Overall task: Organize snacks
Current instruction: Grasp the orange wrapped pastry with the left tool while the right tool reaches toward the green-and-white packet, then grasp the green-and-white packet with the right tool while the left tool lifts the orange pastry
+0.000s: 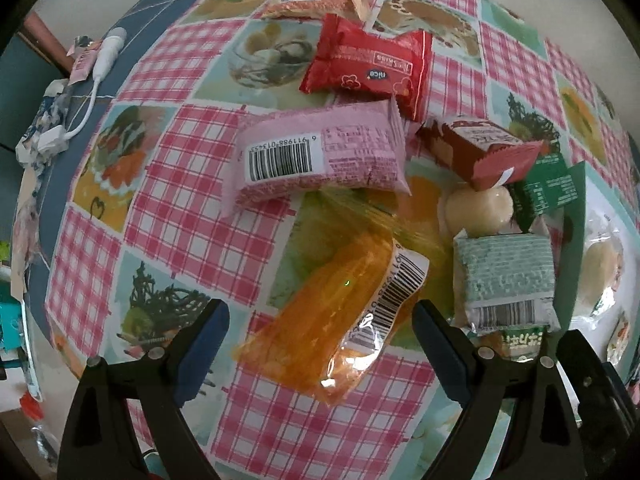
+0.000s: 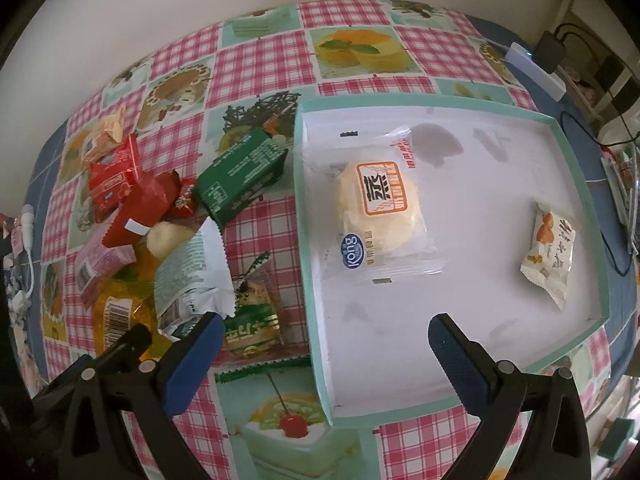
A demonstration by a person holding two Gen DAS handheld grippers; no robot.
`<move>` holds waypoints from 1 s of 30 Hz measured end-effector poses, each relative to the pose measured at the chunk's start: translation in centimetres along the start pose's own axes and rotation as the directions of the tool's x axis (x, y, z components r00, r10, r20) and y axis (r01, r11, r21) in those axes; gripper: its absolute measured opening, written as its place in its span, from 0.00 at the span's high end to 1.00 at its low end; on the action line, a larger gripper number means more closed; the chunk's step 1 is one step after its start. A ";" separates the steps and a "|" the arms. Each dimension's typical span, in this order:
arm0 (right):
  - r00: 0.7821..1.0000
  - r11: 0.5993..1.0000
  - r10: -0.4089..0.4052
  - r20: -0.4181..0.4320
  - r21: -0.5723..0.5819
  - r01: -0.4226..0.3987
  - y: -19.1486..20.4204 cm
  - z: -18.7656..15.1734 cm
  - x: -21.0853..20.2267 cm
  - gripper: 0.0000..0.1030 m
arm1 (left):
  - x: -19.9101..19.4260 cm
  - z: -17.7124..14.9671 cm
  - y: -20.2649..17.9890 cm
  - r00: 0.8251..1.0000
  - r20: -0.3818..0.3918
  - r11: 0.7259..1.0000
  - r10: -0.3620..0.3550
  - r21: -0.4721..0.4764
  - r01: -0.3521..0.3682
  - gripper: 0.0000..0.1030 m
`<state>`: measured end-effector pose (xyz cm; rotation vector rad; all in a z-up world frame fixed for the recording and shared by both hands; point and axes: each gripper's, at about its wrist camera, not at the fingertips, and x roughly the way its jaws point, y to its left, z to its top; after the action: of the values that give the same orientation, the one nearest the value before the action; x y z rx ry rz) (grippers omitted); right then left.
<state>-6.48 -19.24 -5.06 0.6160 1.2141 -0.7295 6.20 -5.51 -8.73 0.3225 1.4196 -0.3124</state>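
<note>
Left tool (image 1: 320, 344) spread wide over the orange packet (image 1: 340, 320), nothing gripped; pink packet (image 1: 320, 156), red packet (image 1: 368, 64) and pale green packet (image 1: 504, 276) crowd close around on the checked surface (image 1: 168, 168). Right tool (image 2: 326, 348) also wide and empty above the tray (image 2: 316, 320), which holds a bun (image 2: 380, 208) and small packet (image 2: 550, 250).

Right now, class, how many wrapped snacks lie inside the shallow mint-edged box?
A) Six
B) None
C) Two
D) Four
C: in the right wrist view the box holds only a clear-wrapped round bun near its middle and a small white-and-orange packet toward its right wall; the other snacks lie piled on the checked tablecloth to the box's left.
</note>
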 end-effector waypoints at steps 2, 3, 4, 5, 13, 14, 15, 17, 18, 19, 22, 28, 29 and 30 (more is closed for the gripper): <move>1.000 1.000 -0.003 -0.001 0.001 0.003 0.0 -0.1 0.0 0.00 | 0.2 0.2 -0.2 1.000 0.003 1.000 0.006 -0.002 -0.006 0.10; 1.000 1.000 -0.004 -0.002 -0.001 0.004 0.0 -0.1 0.0 0.00 | 0.3 0.3 -0.3 1.000 0.005 1.000 0.008 -0.003 -0.008 0.10; 1.000 1.000 -0.006 -0.002 -0.002 0.006 0.1 -0.1 0.0 0.00 | 0.3 0.4 -0.2 1.000 0.007 1.000 0.006 -0.007 -0.006 0.10; 1.000 1.000 -0.008 -0.003 -0.004 0.008 0.2 -0.1 0.1 0.00 | 0.3 0.5 -0.3 1.000 0.009 1.000 0.003 -0.013 -0.003 0.11; 1.000 1.000 -0.019 -0.006 -0.010 0.019 0.2 -0.1 0.3 0.00 | -0.4 1.3 0.4 0.999 0.022 0.999 -0.036 -0.020 0.036 0.46; 1.000 1.000 -0.020 -0.006 -0.011 0.020 0.2 -0.1 0.3 0.00 | -0.6 1.3 0.3 0.999 0.022 0.999 -0.041 -0.023 0.041 0.48; 1.000 1.000 -0.021 -0.005 -0.014 0.021 0.3 -0.1 0.4 0.00 | -0.6 1.3 0.4 0.999 0.022 0.999 -0.045 -0.027 0.045 0.48; 1.000 1.000 -0.019 0.001 -0.023 0.019 0.4 0.0 0.3 0.00 | -0.6 1.2 0.6 0.998 0.023 0.998 -0.051 -0.039 0.052 0.48; 1.000 0.999 -0.016 0.008 -0.033 0.016 0.6 0.0 0.3 0.00 | -0.5 1.2 0.7 0.998 0.021 0.997 -0.054 -0.049 0.055 0.48; 1.000 0.999 -0.012 0.017 -0.047 0.013 1.0 0.1 0.2 0.00 | -0.4 1.2 1.1 0.998 0.019 0.996 -0.058 -0.061 0.059 0.48; 0.999 0.996 0.004 0.041 -0.088 0.000 2.0 0.1 -0.1 0.00 | -0.1 1.0 2.2 0.998 0.016 0.992 -0.067 -0.109 0.068 0.48; 0.996 0.983 0.040 0.080 -0.184 -0.025 4.8 0.0 -0.2 0.00 | 0.0 1.0 5.1 0.999 0.015 0.975 -0.031 -0.220 0.034 0.48; 0.995 0.980 0.042 0.085 -0.199 -0.025 5.3 -0.1 -0.1 0.00 | 0.1 1.0 5.7 0.999 0.014 0.970 -0.030 -0.243 0.033 0.48; 0.995 0.976 0.044 0.092 -0.216 -0.023 5.8 -0.1 0.0 0.00 | 0.1 1.0 5.9 0.999 0.013 0.966 -0.030 -0.256 0.032 0.48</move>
<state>-2.02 -15.48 -4.87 0.4170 1.1721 -0.5831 9.49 -0.50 -8.54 0.0870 1.4382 -0.1525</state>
